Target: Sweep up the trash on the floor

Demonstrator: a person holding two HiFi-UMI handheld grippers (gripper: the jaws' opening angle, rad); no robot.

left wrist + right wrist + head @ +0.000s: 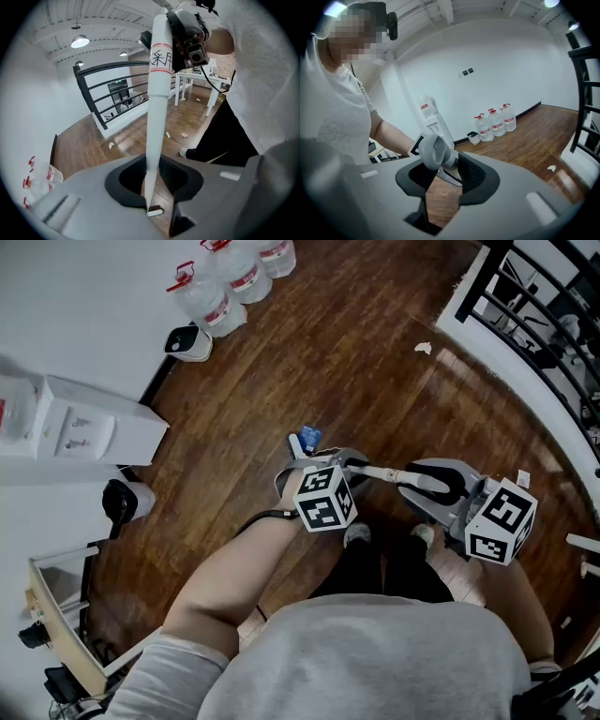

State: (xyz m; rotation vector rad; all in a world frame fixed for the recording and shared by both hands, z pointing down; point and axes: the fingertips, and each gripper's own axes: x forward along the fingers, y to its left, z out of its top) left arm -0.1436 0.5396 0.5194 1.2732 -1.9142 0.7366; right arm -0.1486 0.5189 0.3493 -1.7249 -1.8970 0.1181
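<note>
While left hand-held gripper (152, 171) and right hand-held gripper (443, 171) grasp the broom handle (157, 93), sweeping must next reach the paper scrap (424, 348).

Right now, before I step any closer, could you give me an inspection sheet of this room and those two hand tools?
Surface: wood floor, dark planks, a few scraps on it.
Job's things: white handle, sweeping end out of view; paper scrap near the railing.
Clutter: blue item on the floor beside the left gripper.
Grippers: left gripper shut on the white handle; right gripper shut on what looks like its grey top end.
Cables: black cable trailing from the left gripper.
Surroundings: water jugs, water dispenser, black railing.
</note>
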